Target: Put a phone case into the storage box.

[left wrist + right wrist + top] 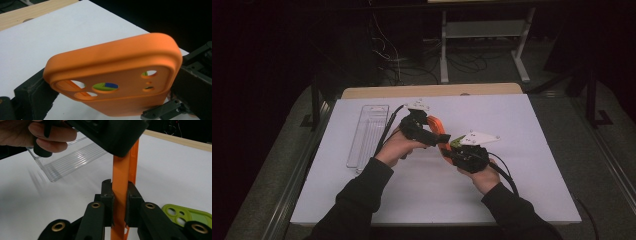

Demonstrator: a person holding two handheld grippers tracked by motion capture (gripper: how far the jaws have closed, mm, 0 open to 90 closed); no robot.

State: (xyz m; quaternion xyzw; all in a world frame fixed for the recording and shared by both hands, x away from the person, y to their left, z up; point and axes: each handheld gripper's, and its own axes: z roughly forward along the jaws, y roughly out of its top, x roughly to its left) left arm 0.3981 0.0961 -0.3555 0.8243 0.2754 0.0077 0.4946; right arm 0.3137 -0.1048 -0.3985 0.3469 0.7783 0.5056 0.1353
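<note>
An orange phone case (439, 134) with round camera holes is held in the air between both grippers, above the white table (522, 170). My left gripper (419, 127) spans the case (112, 65) across its width, one black jaw pressed against each long edge. My right gripper (458, 150) comes from the other side. In the right gripper view its two pads (108, 200) pinch the thin wall of the upright case (119, 177), so the right gripper (120, 195) is shut on it. The left hand (37, 132) and its gripper's body are just above.
A clear ribbed plastic tray (368, 135) lies on the table's left side, behind the case (67, 157). A green phone case (187, 216) lies flat on the table near my right gripper. A wooden strip (432, 91) runs along the table's far edge.
</note>
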